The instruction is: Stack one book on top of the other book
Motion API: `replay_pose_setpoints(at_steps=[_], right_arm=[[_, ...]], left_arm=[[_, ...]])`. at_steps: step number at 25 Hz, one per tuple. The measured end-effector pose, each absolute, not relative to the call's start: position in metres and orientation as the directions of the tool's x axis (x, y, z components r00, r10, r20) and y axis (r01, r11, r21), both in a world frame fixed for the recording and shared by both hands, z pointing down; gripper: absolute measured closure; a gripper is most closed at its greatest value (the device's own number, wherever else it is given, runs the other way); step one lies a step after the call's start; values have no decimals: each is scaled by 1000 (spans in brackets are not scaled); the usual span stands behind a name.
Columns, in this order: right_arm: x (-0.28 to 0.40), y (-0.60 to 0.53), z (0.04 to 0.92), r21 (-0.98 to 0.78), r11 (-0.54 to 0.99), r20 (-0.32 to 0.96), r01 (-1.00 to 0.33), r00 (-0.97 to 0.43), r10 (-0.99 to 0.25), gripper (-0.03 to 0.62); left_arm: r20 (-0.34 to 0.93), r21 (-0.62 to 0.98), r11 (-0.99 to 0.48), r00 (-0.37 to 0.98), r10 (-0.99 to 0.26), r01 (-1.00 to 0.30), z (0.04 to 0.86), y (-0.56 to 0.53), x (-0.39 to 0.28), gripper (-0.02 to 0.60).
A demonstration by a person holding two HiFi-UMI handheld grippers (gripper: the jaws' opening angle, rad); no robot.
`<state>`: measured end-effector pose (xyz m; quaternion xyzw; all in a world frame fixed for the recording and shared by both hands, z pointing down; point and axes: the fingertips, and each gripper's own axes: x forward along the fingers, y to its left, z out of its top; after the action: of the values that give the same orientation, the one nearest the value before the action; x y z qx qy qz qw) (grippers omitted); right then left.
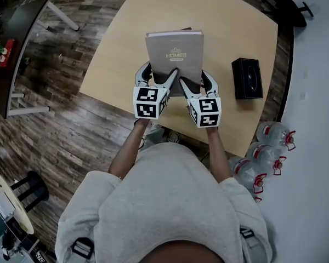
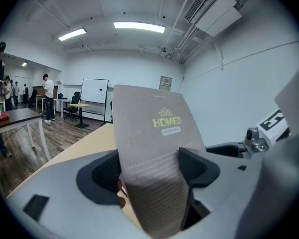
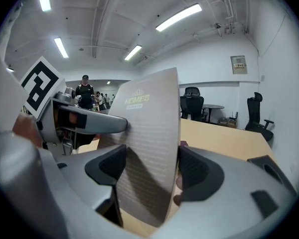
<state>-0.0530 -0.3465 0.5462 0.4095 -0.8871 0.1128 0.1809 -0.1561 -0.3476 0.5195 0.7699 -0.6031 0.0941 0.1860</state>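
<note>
A grey book (image 1: 174, 56) titled HOMES is held up above the light wooden table (image 1: 120, 43), tilted with its far end raised. My left gripper (image 1: 158, 75) grips its near left corner and my right gripper (image 1: 196, 84) its near right corner. In the left gripper view the grey book (image 2: 154, 143) stands between the pads of the left gripper (image 2: 149, 172), and both pads press on it. The right gripper (image 3: 149, 171) is shut on the grey book (image 3: 149, 143) in the same way. A dark reddish cover (image 2: 121, 189) peeks out behind the book, between the same jaws.
A black box (image 1: 247, 78) lies on the table to the right of the book. Several large water bottles (image 1: 263, 155) stand on the floor by the table's near right corner. A dark desk (image 1: 13, 43) stands at the far left. People stand far off in the room.
</note>
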Motion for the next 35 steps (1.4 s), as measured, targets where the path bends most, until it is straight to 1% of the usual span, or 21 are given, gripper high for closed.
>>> replay_pose_setpoints(at_steps=[20, 27, 35], right_arm=[[-76, -417, 522, -23, 603, 386, -798, -563, -731, 264], [-82, -439, 527, -38, 588, 399, -808, -552, -732, 266], [-85, -458, 551, -70, 572, 447, -817, -539, -714, 269]], left_arm=[[328, 168, -246, 290, -899, -955, 495, -421, -180, 212], [342, 181, -257, 305, -889, -949, 500, -445, -185, 212], [385, 195, -264, 321, -865, -945, 523, -468, -189, 212]])
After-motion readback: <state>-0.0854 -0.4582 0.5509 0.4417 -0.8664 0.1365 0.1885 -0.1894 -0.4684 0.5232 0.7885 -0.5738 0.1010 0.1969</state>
